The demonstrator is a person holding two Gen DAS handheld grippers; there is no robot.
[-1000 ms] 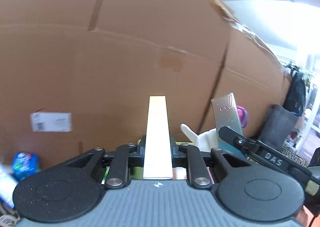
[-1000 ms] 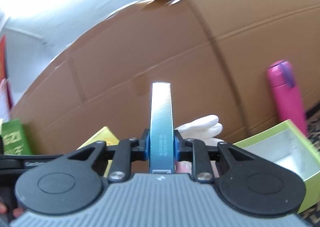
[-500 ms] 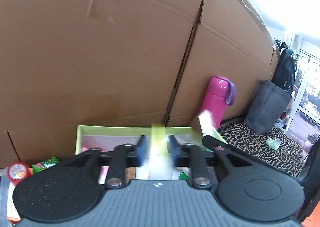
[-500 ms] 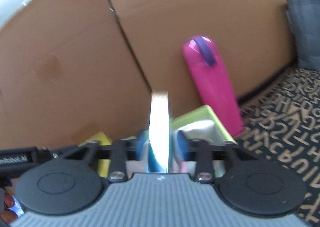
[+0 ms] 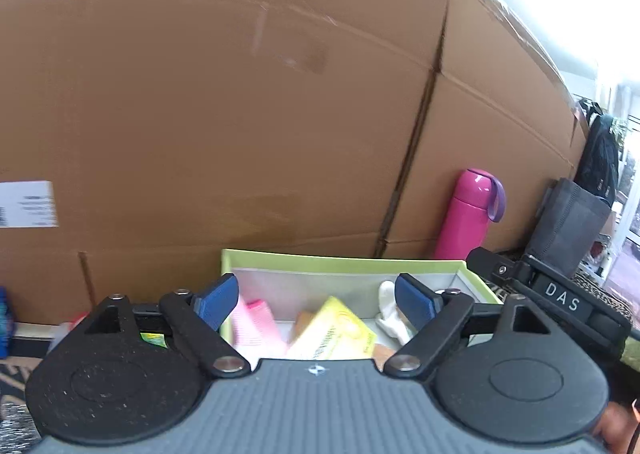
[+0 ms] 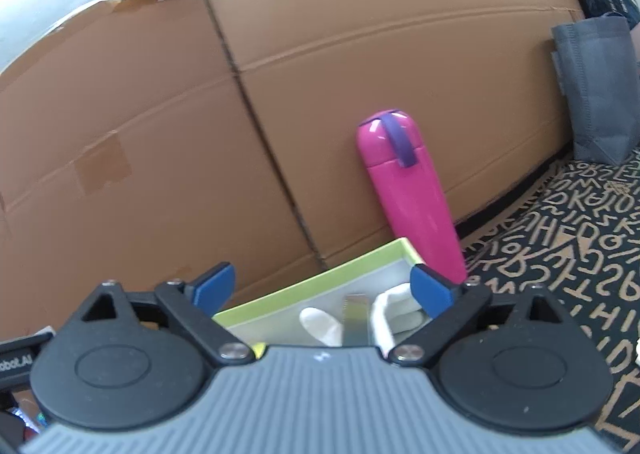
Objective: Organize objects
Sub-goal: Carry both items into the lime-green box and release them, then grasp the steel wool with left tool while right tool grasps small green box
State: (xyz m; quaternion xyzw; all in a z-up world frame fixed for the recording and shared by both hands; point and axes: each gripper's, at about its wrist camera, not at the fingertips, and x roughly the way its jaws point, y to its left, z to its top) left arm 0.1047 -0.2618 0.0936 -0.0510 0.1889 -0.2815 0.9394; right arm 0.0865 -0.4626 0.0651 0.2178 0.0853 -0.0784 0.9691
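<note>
Both boxes dropped into the green tray; both hand-held grippers now empty.

The yellow box (image 5: pixel 334 330) lies tilted inside the green tray (image 5: pixel 344 260), beside a pink item (image 5: pixel 256 320) on its left and a white object (image 5: pixel 386 302) toward the right; the slim silver-teal box (image 6: pixel 355 318) sits in the same tray between white shapes. A second ago each was pinched upright; now the left hand-held gripper (image 5: pixel 316 300) and right hand-held gripper (image 6: pixel 322 286) stand spread wide above the tray, holding nothing. Two items look stowed, freeing both for the next pick. A pink bottle (image 6: pixel 408 194) stands just beyond the tray against the cardboard boxes (image 5: pixel 240 94), on a lettered mat (image 6: pixel 580 234).
</note>
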